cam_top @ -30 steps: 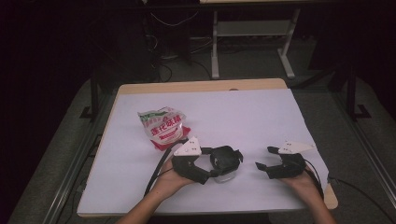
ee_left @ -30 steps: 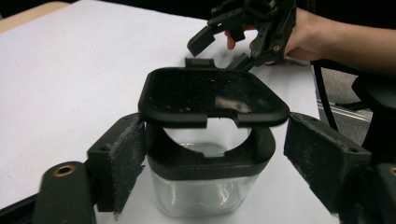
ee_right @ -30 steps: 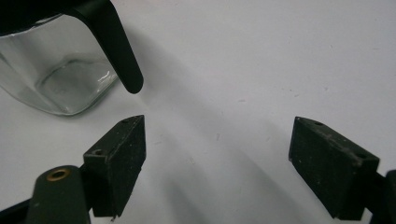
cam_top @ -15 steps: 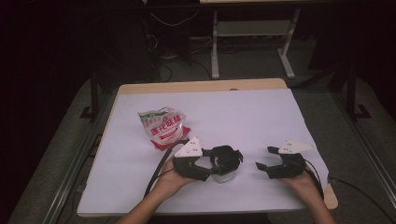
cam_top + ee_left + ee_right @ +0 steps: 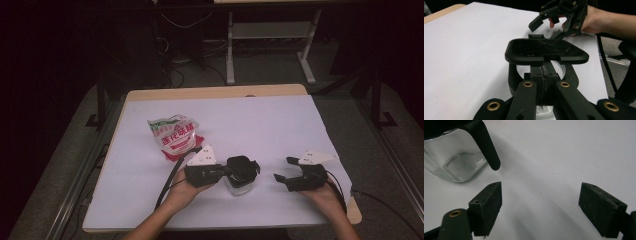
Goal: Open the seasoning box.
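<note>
A clear glass jar with a black lid stands on the white sheet near the front. My left gripper reaches to it from the left. In the left gripper view its jaws have just been closing and the gripper stands shut, pads pressed together just under the lid's near rim, in front of the glass. I see nothing between the pads. My right gripper rests to the right of the jar, open and empty, with the jar and lid edge beyond its left jaw.
A red-and-white printed bag lies on the white sheet behind and left of the jar. The wooden table edge runs along the back. Metal frame legs stand on the floor beyond the table.
The left gripper's jaws have drawn together at the jar's lid. Both hands, the jar and the bag have stayed where they were.
</note>
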Action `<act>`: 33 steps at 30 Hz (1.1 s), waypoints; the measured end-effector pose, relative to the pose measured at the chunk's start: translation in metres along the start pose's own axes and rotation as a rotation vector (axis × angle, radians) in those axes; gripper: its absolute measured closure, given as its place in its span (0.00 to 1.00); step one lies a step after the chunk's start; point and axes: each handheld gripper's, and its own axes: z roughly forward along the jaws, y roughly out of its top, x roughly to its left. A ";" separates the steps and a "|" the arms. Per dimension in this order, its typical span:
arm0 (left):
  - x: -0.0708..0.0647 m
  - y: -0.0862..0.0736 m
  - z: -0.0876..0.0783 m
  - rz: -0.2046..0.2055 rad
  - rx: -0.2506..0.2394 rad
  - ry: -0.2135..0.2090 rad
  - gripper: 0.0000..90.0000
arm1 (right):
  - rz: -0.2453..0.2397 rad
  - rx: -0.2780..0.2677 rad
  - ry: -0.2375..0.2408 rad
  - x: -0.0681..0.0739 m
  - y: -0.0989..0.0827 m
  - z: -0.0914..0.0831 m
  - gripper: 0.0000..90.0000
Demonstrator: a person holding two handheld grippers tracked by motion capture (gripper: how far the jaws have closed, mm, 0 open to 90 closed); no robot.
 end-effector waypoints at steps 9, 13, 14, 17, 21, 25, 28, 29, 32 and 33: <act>0.001 0.008 -0.001 0.029 -0.004 -0.027 1.00 | 0.001 -0.013 0.005 -0.001 -0.001 -0.001 0.21; 0.003 0.013 0.000 0.026 -0.007 -0.040 1.00 | 0.000 -0.016 0.005 -0.001 -0.001 -0.002 0.21; 0.004 0.015 0.000 0.030 -0.006 -0.043 1.00 | 0.001 -0.016 0.007 -0.001 -0.001 -0.002 0.21; 0.004 0.019 0.001 0.040 -0.009 -0.044 1.00 | 0.003 -0.015 0.017 -0.002 -0.001 -0.002 0.20; 0.005 0.024 0.002 0.046 -0.015 -0.049 1.00 | 0.009 -0.035 0.029 -0.002 -0.002 -0.004 0.20; 0.005 0.027 0.004 0.049 -0.017 -0.053 0.99 | 0.009 -0.039 0.029 -0.002 -0.002 -0.004 0.20; 0.005 0.030 0.004 0.049 -0.017 -0.056 1.00 | 0.009 -0.037 0.027 -0.002 -0.002 -0.004 0.20; 0.005 0.031 0.005 0.051 -0.018 -0.059 1.00 | 0.009 -0.037 0.026 -0.002 -0.002 -0.004 0.20; 0.006 0.034 0.006 0.054 -0.021 -0.064 1.00 | 0.008 -0.039 0.026 -0.002 -0.002 -0.004 0.20; 0.006 0.034 0.007 0.051 -0.021 -0.067 1.00 | 0.008 -0.039 0.026 -0.002 -0.002 -0.004 0.20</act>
